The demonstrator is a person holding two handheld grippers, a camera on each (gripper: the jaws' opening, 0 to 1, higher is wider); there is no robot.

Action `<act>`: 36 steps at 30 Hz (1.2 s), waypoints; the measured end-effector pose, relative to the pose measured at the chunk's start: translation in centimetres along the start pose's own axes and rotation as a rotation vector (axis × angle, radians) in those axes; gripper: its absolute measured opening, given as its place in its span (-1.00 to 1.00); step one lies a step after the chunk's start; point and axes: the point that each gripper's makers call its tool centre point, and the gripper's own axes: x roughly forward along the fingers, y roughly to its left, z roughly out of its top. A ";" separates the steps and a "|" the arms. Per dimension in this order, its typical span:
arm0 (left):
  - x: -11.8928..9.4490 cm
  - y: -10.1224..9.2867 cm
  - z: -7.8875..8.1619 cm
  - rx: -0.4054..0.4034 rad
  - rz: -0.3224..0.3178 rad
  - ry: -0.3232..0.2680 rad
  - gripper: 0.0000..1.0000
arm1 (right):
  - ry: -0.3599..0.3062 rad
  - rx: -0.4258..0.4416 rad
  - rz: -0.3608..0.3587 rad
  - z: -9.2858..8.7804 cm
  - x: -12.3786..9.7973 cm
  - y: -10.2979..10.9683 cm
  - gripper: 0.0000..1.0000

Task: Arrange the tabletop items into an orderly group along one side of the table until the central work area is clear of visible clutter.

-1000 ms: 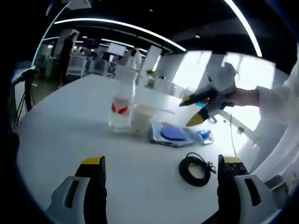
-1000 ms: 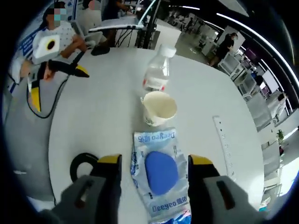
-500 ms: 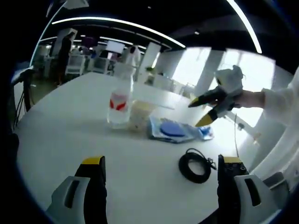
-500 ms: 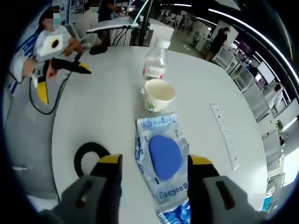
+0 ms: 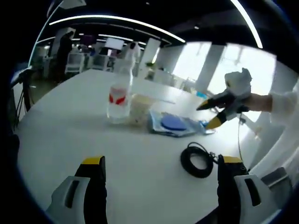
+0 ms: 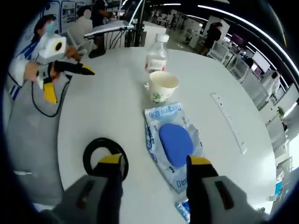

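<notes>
Right hand-held gripper [image 6: 154,163] jaws parted, empty, above desk [image 6: 107,107]; blue-pad packet [image 6: 173,140] lies just ahead between them, long axis running away toward paper cup [image 6: 162,86]. Left hand-held gripper [image 5: 159,168] open, empty, farther off

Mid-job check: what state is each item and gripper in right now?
Clear plastic bottle: upright, white cap on.
White paper cup: upright, beside the bottle.
Clear pouch with blue pad: lying flat.
Black coiled cable: lying flat, coiled.
White ruler: lying flat.
Left gripper: open, holding nothing.
Right gripper: open, holding nothing.
</notes>
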 end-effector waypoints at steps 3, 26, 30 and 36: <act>0.0 -0.2 -0.2 0.012 0.002 0.012 0.93 | -0.006 0.041 -0.005 -0.9 -0.3 0.3 0.03; 0.4 -0.6 1.2 0.015 0.022 0.031 0.90 | -0.033 0.212 0.023 -5.1 -0.8 2.2 -0.02; 1.6 -2.4 0.2 0.110 -0.019 0.118 0.75 | -0.037 0.233 0.040 -5.3 -0.3 3.1 -0.05; 4.2 -5.3 -2.2 0.104 -0.067 0.199 0.62 | -0.041 0.273 0.071 -5.7 0.0 4.5 -0.10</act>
